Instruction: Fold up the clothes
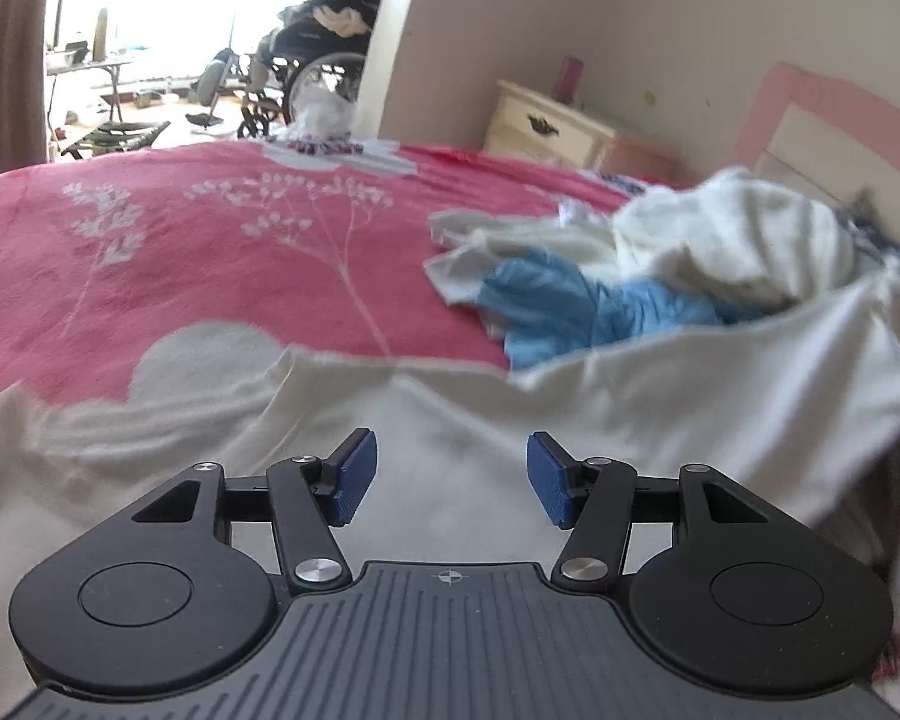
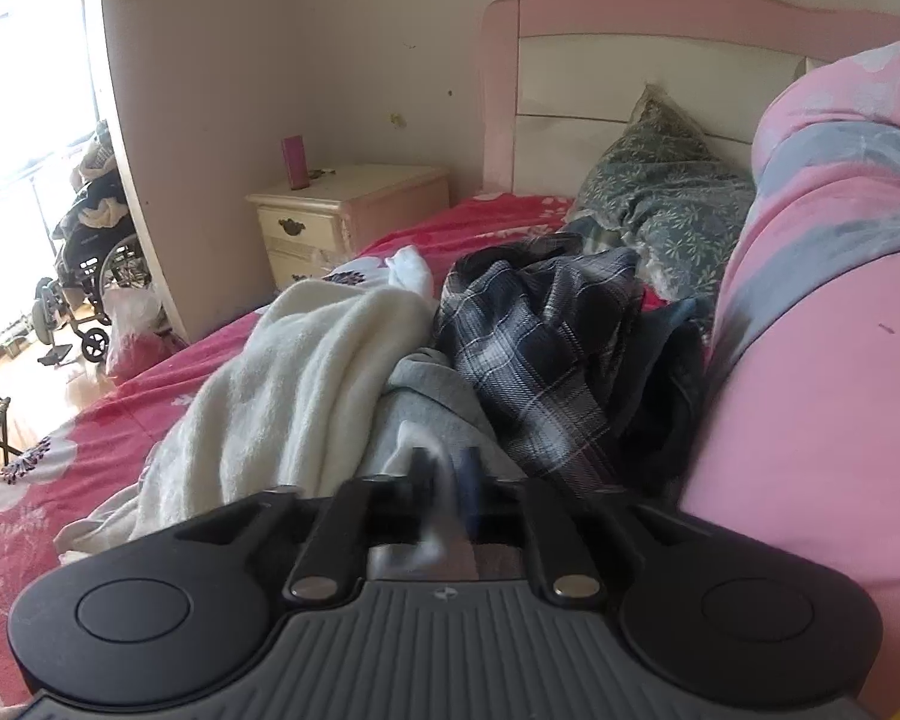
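Note:
A white garment [image 1: 462, 414] lies spread on the pink floral bedspread [image 1: 210, 240], its right side lifted off the bed. My left gripper [image 1: 452, 477] is open just above it and holds nothing. My right gripper [image 2: 447, 483] is shut on a fold of white cloth [image 2: 426, 540], blurred by motion. Beyond it lies a heap: a cream fleece [image 2: 294, 384], a grey garment [image 2: 432, 396] and a dark plaid shirt [image 2: 540, 330]. In the left wrist view the cream fleece [image 1: 750, 234] and a blue garment [image 1: 570, 306] lie at the right.
A pink quilt roll [image 2: 822, 300] fills the right. A grey floral pillow [image 2: 660, 192] leans on the pink headboard [image 2: 630, 18]. A cream nightstand [image 2: 342, 210] stands left of the bed. A wheelchair [image 2: 90, 264] loaded with clothes stands by the bright window.

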Motion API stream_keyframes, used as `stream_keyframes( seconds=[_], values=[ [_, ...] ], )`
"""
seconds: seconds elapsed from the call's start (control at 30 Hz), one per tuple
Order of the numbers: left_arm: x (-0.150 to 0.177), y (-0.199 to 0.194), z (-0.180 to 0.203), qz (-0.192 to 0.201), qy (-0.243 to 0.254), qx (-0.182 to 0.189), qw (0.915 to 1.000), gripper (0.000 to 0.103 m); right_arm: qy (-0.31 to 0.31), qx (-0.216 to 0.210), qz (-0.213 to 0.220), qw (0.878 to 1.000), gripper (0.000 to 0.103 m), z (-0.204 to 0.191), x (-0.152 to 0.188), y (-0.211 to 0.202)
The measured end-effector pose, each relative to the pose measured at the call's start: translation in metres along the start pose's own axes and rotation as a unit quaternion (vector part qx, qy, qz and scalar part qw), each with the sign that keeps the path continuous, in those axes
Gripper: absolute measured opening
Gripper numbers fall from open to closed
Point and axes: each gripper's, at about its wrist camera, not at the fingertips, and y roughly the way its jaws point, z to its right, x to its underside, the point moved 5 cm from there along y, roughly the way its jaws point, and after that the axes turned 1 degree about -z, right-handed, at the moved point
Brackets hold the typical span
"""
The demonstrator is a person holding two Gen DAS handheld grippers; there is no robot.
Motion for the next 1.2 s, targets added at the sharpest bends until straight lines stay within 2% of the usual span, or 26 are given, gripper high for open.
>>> stream_keyframes(
  seconds=[0.03, 0.07, 0.17, 0.23, 0.33, 0.4, 0.47, 0.53, 0.67, 0.7, 0.77, 0.83, 0.9, 0.93, 1.0, 1.07, 1.17, 1.2],
  values=[
    [0.005, -0.008, -0.006, -0.007, 0.003, 0.001, 1.0000, 0.056, 0.006, -0.004, 0.009, 1.000, 0.047, 0.000, 0.000, -0.007],
    [0.011, -0.019, -0.013, -0.012, 0.008, 0.002, 0.9999, 0.056, 0.012, -0.015, 0.025, 1.000, 0.052, -0.001, -0.001, -0.017],
    [0.032, -0.059, -0.046, -0.025, 0.020, -0.007, 0.9995, 0.056, 0.026, -0.049, 0.071, 0.996, 0.055, -0.005, -0.004, -0.048],
    [0.048, -0.091, -0.075, -0.029, 0.022, -0.028, 0.9990, 0.056, 0.020, -0.075, 0.095, 0.992, 0.057, -0.019, -0.003, -0.068],
    [0.075, -0.151, -0.131, -0.025, -0.005, -0.083, 0.9962, 0.056, 0.005, -0.138, 0.097, 0.986, 0.058, -0.058, 0.011, -0.094],
    [0.090, -0.192, -0.169, -0.019, -0.041, -0.133, 0.9901, 0.056, -0.027, -0.197, 0.074, 0.977, 0.058, -0.101, 0.032, -0.108],
    [0.111, -0.233, -0.213, -0.016, -0.095, -0.195, 0.9760, 0.056, -0.077, -0.264, 0.033, 0.961, 0.058, -0.150, 0.062, -0.121],
    [0.136, -0.271, -0.253, -0.018, -0.132, -0.269, 0.9537, 0.056, -0.125, -0.326, -0.025, 0.937, 0.058, -0.201, 0.103, -0.134],
    [0.186, -0.331, -0.316, -0.031, -0.197, -0.383, 0.9020, 0.057, -0.209, -0.428, -0.149, 0.866, 0.058, -0.292, 0.195, -0.165],
    [0.195, -0.338, -0.323, -0.031, -0.202, -0.393, 0.8968, 0.057, -0.226, -0.444, -0.178, 0.849, 0.058, -0.309, 0.220, -0.174],
    [0.206, -0.340, -0.328, -0.039, -0.193, -0.401, 0.8946, 0.057, -0.256, -0.463, -0.227, 0.818, 0.058, -0.333, 0.268, -0.192],
    [0.205, -0.330, -0.323, -0.039, -0.156, -0.396, 0.9041, 0.057, -0.284, -0.474, -0.260, 0.792, 0.058, -0.345, 0.308, -0.210],
    [0.201, -0.316, -0.320, -0.040, -0.120, -0.393, 0.9106, 0.057, -0.311, -0.479, -0.279, 0.772, 0.058, -0.348, 0.336, -0.225],
    [0.199, -0.309, -0.320, -0.042, -0.104, -0.394, 0.9124, 0.057, -0.322, -0.478, -0.281, 0.767, 0.058, -0.345, 0.346, -0.231],
    [0.195, -0.294, -0.327, -0.046, -0.084, -0.399, 0.9120, 0.057, -0.338, -0.473, -0.287, 0.761, 0.058, -0.335, 0.361, -0.233],
    [0.194, -0.280, -0.336, -0.053, -0.074, -0.395, 0.9143, 0.053, -0.346, -0.460, -0.293, 0.764, 0.058, -0.324, 0.367, -0.231],
    [0.198, -0.271, -0.351, -0.064, -0.079, -0.383, 0.9180, 0.030, -0.340, -0.437, -0.301, 0.777, 0.058, -0.310, 0.362, -0.218],
    [0.197, -0.276, -0.353, -0.068, -0.078, -0.383, 0.9178, 0.013, -0.337, -0.430, -0.301, 0.782, 0.058, -0.307, 0.358, -0.214]
  ],
)
